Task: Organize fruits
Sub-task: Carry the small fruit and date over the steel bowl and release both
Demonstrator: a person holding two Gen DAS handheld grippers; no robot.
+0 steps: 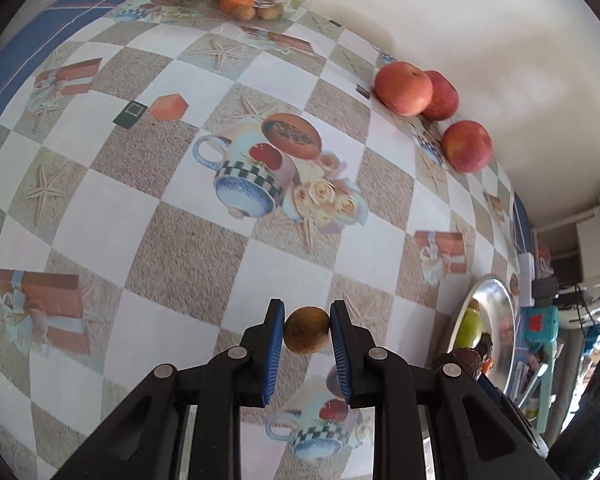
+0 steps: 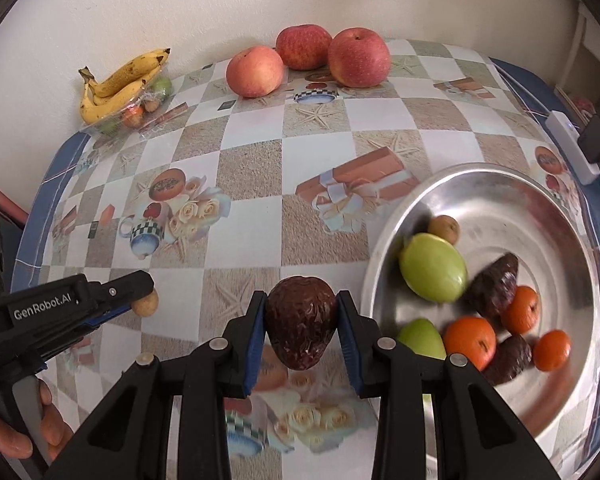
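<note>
My left gripper is shut on a small round brown fruit and holds it above the patterned tablecloth; it also shows in the right wrist view at the left. My right gripper is shut on a dark wrinkled avocado, just left of the steel plate. The plate holds two green fruits, three small oranges, two dark avocados and a small brown fruit.
Three red apples sit by the far wall. A clear plastic tray with bananas and small fruits stands at the back left. A white power strip lies past the table's right edge.
</note>
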